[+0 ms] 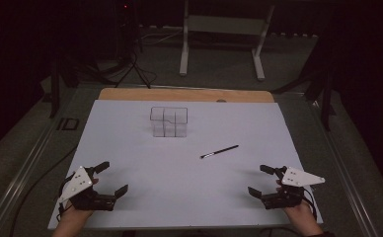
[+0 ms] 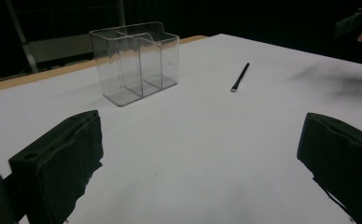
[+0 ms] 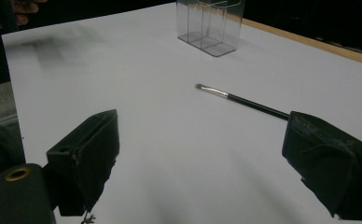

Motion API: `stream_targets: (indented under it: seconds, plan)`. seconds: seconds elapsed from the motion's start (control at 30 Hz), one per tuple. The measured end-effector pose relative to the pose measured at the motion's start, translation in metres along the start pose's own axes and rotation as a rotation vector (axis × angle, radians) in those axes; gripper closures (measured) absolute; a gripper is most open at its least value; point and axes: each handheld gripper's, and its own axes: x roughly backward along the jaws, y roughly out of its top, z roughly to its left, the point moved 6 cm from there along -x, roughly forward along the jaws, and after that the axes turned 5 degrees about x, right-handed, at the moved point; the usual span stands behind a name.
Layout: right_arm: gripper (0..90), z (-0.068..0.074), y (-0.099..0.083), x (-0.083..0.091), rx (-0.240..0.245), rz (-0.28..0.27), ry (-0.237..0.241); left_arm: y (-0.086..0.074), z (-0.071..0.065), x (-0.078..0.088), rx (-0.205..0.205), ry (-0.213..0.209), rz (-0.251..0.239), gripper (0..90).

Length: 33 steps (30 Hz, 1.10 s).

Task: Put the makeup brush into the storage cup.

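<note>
Diagonally, brush (image 1: 219,151) lies bristles toward near-left (handle far-right); left claw (image 1: 111,177), right claw (image 1: 260,180) wide open, empty.

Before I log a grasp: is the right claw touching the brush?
Apart. In the high view, bare white table lies between the right claw and the brush; its jaws stand wide open.

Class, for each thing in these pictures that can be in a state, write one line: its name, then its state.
Clear organizer: upright on the white sheet, compartments empty.
Makeup brush: lying flat on the sheet, apart from the organizer, untouched.
Left hand-held gripper: open, holding nothing, near the sheet's front edge.
Right hand-held gripper: open, holding nothing, near the sheet's front edge.
</note>
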Motion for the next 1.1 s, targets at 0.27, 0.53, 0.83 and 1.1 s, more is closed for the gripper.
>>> stream_targets:
  seconds: [0.27, 0.53, 0.83, 1.1]
  plan:
    - [11.1, 0.0, 0.0, 0.0, 0.0, 0.001, 0.004, 0.001, 0.0, 0.001, -0.003, 0.001, -0.004, 1.2]
    - [13.3, -0.001, -0.006, -0.006, -0.048, 0.042, 0.065, 0.002, 0.0, 0.001, -0.013, 0.008, 0.0, 1.2]
    - [13.5, 0.004, -0.031, -0.023, -0.067, 0.274, 0.15, 0.002, -0.001, 0.002, -0.023, 0.011, 0.003, 1.2]
    - [14.1, 0.001, -0.04, -0.031, -0.072, 0.436, 0.149, 0.003, -0.001, 0.001, -0.034, 0.017, 0.006, 1.2]
